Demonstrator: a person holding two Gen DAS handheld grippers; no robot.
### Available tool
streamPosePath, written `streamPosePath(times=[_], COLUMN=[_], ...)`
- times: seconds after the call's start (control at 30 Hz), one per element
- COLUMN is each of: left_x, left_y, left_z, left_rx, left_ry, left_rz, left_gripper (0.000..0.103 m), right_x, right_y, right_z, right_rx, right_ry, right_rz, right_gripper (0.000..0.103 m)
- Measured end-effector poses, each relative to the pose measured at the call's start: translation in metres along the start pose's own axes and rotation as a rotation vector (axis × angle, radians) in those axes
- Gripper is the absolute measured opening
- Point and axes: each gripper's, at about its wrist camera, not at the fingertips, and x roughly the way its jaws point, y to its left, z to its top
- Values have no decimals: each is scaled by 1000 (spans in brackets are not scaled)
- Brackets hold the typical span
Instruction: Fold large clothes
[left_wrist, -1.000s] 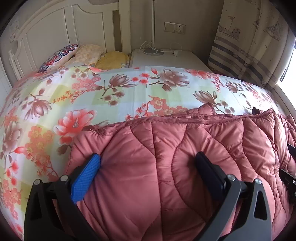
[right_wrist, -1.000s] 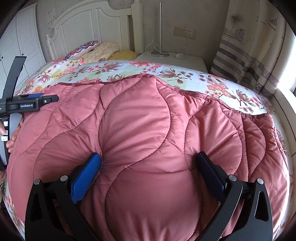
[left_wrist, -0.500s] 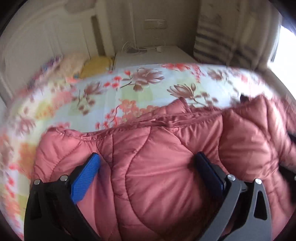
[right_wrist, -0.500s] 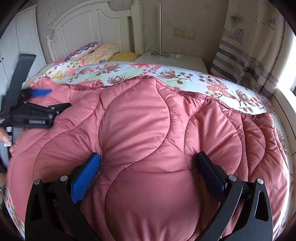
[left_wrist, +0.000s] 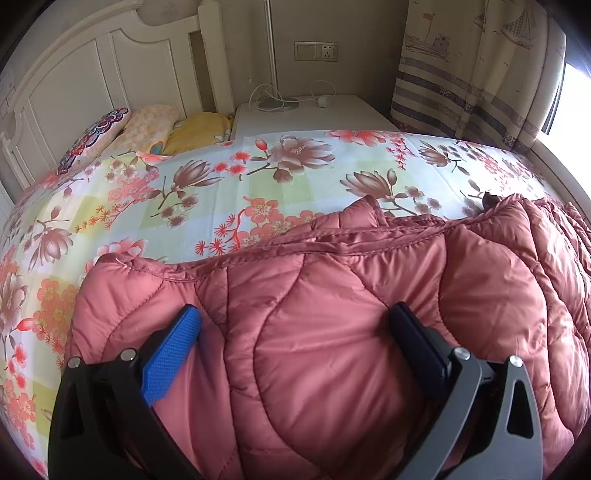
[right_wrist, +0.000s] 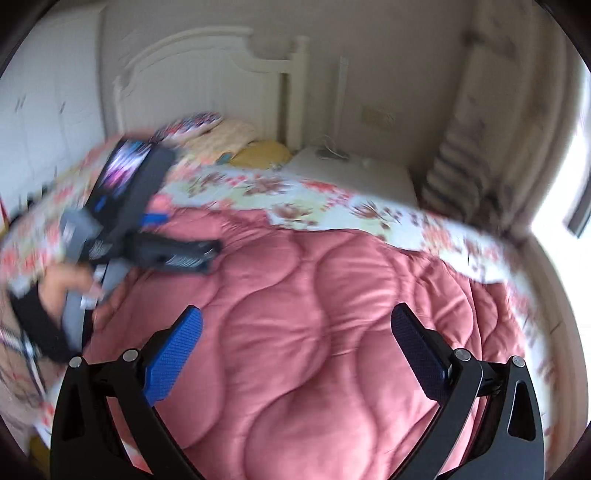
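A large pink-red quilted padded coat lies spread on the floral bed sheet. My left gripper is open, its fingers wide apart and pressed down on the coat near its upper hem edge. In the right wrist view the coat fills the middle, blurred by motion. My right gripper is open and held above the coat, touching nothing. The left gripper and the hand holding it show at the left of that view, over the coat's left edge.
White headboard and pillows at the back left. A white bedside table with a lamp pole and cables stands behind the bed. A striped curtain and a bright window are on the right.
My right gripper has lifted off the coat and pulled back, the view now blurred. My left gripper has shifted along the coat's edge and settled; it stays open.
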Motion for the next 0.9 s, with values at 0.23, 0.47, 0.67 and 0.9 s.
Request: streamPosePath(times=[0.23,0.47,0.67,0.9], left_x=[-1,-81,-49,-48], left_y=[-1,-16,-2,1], left_z=[1,-16,-51,-49], left_rx=[1,18,35,25], left_ry=[11,-161,-82,-81], left_rz=[20,146,182,170], left_gripper=[101,101,101,101], right_x=[53,52,47,-8], right_y=[27,25,19,-12], right_z=[-30,-37,-43,-45], right_rx=[11,8,31,101], right_ry=[125,102,81,17], right_rz=[2,17,67,70], right_gripper=[99,99,99,98])
